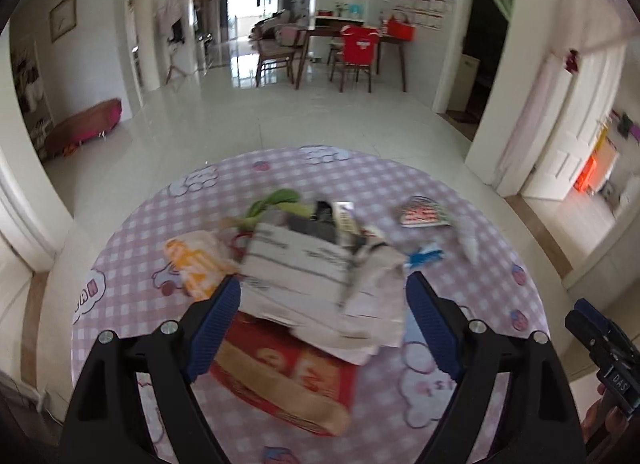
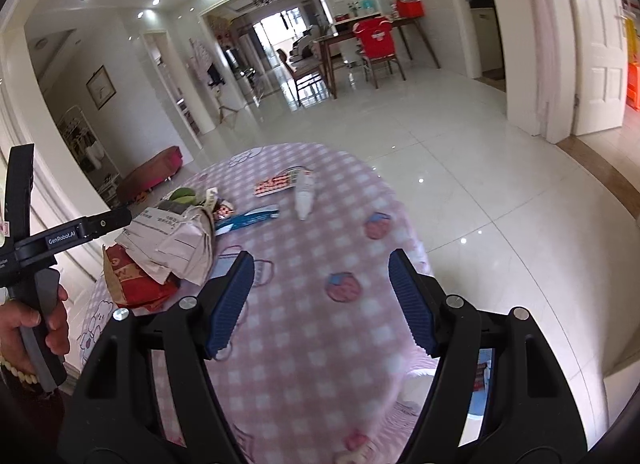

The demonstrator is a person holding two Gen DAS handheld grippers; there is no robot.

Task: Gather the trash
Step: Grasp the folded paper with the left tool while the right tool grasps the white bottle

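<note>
Pink checked tablecloth (image 1: pixel 132 264): paper heap (image 1: pixel 320 276) between the open left hand-held gripper (image 1: pixel 324 328)

Round table (image 1: pixel 132 260) near, floor beyond. Paper bag (image 1: pixel 304 264) sits mid-table, stuffed w/ scraps, resting partly on flat box (image 1: pixel 280 376) at near side. Crumpled wrapper (image 1: pixel 196 260) just left of bag; leafy scraps (image 1: pixel 276 199) behind it. Right of bag: small strip (image 1: pixel 426 256), then tube (image 2: pixel 304 193) further right, flat packet (image 1: pixel 424 213) far-right. Left gripper (image 1: pixel 324 328) hangs over bag's near edge, fingers apart either side. Right gripper (image 2: pixel 320 300) over table's right part, well apart from the pile, fingers apart. Dining table w/ chairs (image 1: pixel 356 51) far across room.
</note>
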